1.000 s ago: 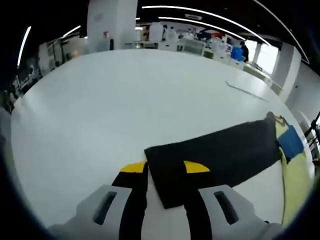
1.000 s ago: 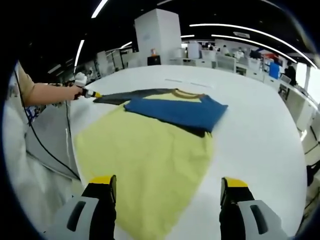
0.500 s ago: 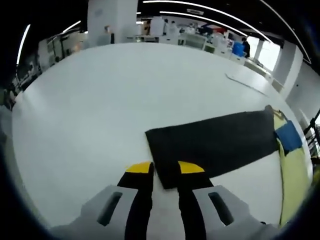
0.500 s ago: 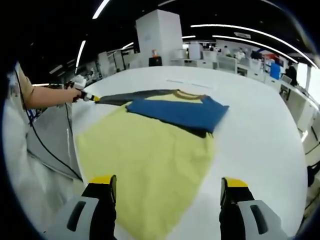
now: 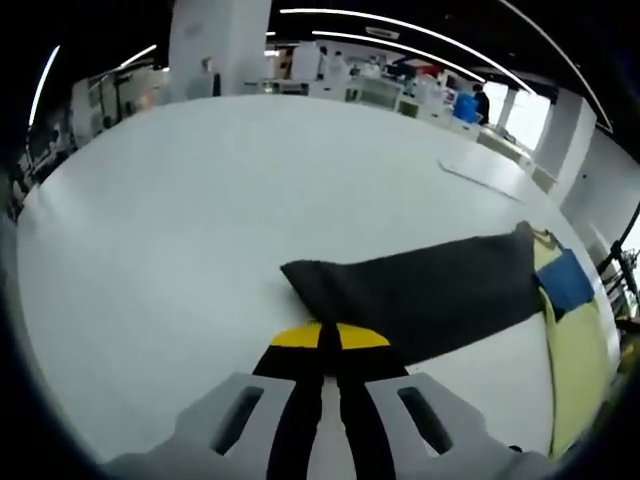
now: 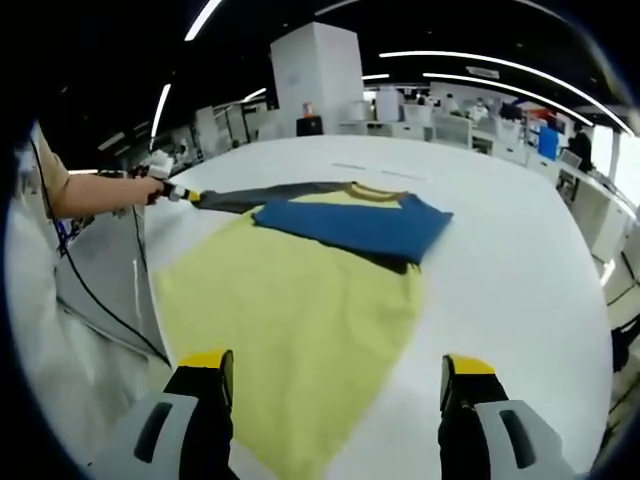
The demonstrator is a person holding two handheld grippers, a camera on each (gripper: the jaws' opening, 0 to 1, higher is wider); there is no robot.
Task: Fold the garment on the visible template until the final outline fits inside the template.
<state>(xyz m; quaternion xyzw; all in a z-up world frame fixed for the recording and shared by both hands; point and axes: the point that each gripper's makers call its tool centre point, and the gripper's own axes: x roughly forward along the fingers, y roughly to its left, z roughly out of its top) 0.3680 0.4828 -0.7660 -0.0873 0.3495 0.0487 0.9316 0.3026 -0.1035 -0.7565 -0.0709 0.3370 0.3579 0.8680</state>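
Your left gripper has its jaws pinched on the cuff of the dark sleeve, stretched left off the yellow shirt for folding, while your right gripper hangs wide open, empty, near the hem.

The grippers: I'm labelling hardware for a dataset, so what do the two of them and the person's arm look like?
The left gripper and the right gripper match: light grey moulded bodies with a dark slot on each side, black jaws capped with yellow tips. In the right gripper view, the person's arm wears a short tan sleeve, and a thin black cable hangs beneath it.
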